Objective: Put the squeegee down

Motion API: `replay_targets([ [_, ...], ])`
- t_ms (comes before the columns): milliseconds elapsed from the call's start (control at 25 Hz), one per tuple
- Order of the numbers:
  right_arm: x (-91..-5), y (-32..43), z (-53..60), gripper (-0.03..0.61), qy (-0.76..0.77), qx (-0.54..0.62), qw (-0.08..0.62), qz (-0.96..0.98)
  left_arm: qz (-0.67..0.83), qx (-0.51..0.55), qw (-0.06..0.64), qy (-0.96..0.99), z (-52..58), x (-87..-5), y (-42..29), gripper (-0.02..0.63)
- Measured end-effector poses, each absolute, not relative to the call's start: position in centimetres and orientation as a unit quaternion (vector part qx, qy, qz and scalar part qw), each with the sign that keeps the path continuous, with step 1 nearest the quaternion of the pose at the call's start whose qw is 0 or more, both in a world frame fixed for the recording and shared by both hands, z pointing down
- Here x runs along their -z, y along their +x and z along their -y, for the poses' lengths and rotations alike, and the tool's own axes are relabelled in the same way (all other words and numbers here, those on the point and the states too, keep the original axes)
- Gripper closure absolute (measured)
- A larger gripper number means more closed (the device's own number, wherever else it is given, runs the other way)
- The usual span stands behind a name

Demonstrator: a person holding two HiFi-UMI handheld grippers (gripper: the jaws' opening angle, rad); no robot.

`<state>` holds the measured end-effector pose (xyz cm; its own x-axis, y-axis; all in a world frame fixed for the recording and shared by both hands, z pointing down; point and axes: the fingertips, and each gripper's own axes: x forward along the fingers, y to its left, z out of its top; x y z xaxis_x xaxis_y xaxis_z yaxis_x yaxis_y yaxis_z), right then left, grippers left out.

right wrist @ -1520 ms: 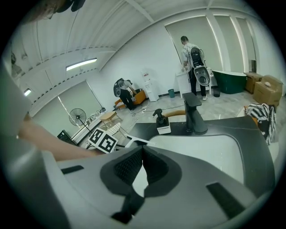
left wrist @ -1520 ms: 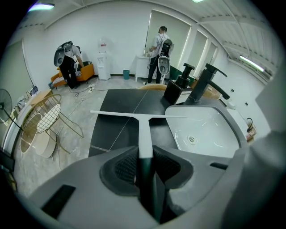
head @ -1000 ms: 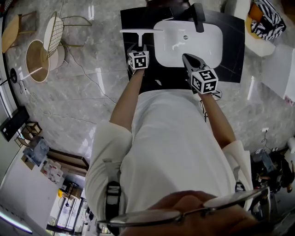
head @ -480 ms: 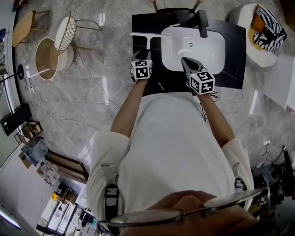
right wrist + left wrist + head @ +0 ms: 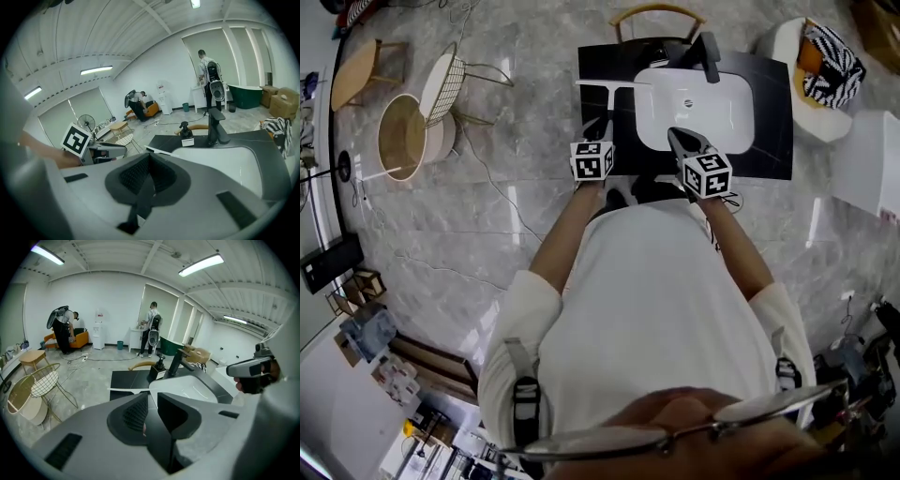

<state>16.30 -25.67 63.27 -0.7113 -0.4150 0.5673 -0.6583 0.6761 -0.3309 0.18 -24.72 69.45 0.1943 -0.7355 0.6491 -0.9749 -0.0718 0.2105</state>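
Squeegee [image 5: 607, 86] lies flat on the black countertop [image 5: 769, 112], left of the white basin [image 5: 694, 108], with its blade crosswise and its handle pointing back toward you. Your left gripper [image 5: 595, 127] hangs near the handle's end, apart from it. Its jaws have just been closing and now stand at a narrow gap with nothing between them. Your right gripper [image 5: 675, 136] hovers over the basin's near rim, its jaws pressed together and empty.

The only print you can make out is the black-and-white square markers on both gripper cubes. The label on the soap dispenser [image 5: 160, 363] is too small to read. That dispenser and the black faucet [image 5: 709, 52] stand behind the basin. A wire chair [image 5: 445, 75] and a round wooden stool [image 5: 401, 136] sit well off to your left.
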Motion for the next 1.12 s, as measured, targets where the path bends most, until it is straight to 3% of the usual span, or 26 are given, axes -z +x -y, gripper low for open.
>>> replay_targets([
  [400,-60.9,16.4,20.1,0.574,0.347,-0.247,0.227,0.876,0.572,-0.147,0.315,0.743,18.1,-65.3,0.3,0.606],
  [920,-56.2,18.0,12.4,0.574,0.388,-0.182,0.208,0.879,0.543,-0.065,0.306,0.779,10.6,-59.6,-0.3,0.609],
  [1120,-54.4,19.4,11.5,0.574,0.392,-0.157,0.195,0.885,0.535,-0.069,0.266,0.798,9.4,-56.9,1.2,0.611],
])
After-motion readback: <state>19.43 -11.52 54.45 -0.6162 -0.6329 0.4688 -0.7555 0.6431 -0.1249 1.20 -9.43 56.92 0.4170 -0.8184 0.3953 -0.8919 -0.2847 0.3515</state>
